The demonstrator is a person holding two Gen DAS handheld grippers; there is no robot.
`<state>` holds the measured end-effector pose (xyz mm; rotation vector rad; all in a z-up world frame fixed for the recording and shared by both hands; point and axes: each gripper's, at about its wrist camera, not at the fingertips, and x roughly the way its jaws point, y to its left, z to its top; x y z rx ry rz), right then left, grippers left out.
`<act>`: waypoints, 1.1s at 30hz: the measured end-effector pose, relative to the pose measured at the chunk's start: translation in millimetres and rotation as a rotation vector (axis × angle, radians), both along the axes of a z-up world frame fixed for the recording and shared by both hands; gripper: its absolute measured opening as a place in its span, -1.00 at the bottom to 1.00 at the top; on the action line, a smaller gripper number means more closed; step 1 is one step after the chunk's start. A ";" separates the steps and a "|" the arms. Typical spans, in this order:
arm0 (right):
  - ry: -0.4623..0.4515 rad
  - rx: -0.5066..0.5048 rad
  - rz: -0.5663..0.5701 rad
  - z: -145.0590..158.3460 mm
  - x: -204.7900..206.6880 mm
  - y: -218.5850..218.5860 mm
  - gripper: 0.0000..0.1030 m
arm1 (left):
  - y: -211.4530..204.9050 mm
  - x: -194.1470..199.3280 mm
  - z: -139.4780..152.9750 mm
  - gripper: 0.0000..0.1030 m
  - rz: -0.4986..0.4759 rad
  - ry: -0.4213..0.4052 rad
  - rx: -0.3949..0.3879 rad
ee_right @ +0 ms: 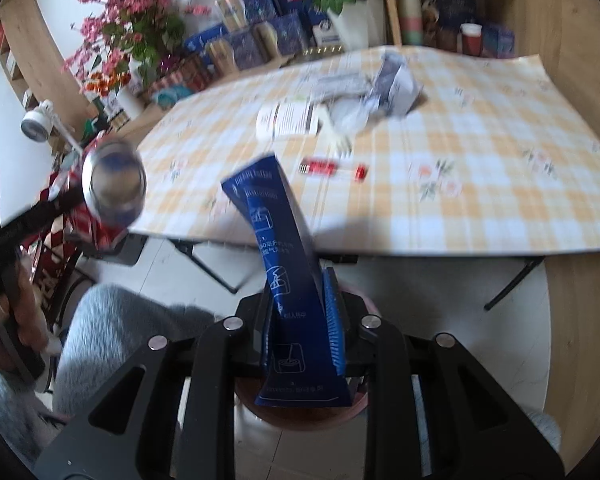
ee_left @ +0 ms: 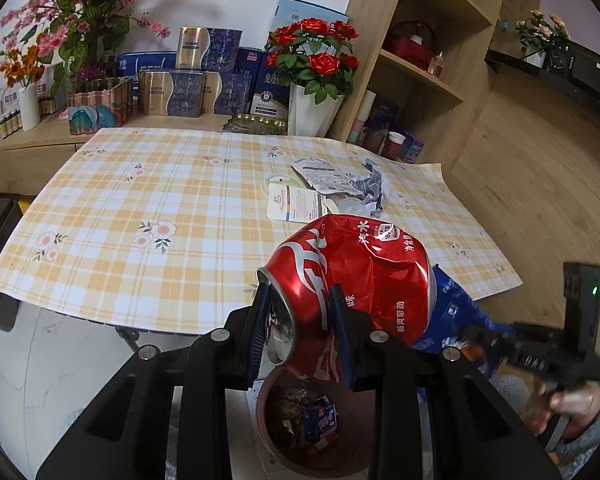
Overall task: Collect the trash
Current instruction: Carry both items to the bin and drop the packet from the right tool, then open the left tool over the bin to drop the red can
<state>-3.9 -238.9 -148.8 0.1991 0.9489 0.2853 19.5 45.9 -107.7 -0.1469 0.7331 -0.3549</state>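
Checked table [ee_left: 148, 208] with remaining litter; brown bin [ee_left: 268, 436] below; left gripper [ee_left: 300, 332] pinching crushed red can [ee_left: 352, 276] over bin; right gripper [ee_right: 300, 320] clamping blue packet [ee_right: 284, 248]; off-centre release risks floor spill

Domestic living room. Evidence: worktop under a checked floral cloth [ee_left: 148, 208], wooden shelving [ee_left: 424, 60] holding cups and boxes, vases of artificial flowers [ee_left: 316, 64], wood-effect floor [ee_left: 540, 176].
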 end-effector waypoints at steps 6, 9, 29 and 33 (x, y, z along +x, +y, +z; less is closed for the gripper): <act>0.042 0.000 0.040 -21.1 -14.6 12.8 -0.52 | -2.4 -5.0 -4.4 -0.42 -0.008 0.006 -0.005; 0.062 0.042 0.039 -22.4 -16.1 10.4 -0.53 | -1.8 -5.1 -4.3 -0.42 -0.008 0.007 -0.007; 0.216 0.041 -0.009 -129.7 40.9 18.9 0.23 | -5.3 -4.6 -43.7 -0.42 -0.050 0.070 0.061; 0.160 0.050 0.008 -118.7 37.9 13.8 0.38 | -8.2 -3.8 -54.8 -0.42 -0.078 0.084 0.078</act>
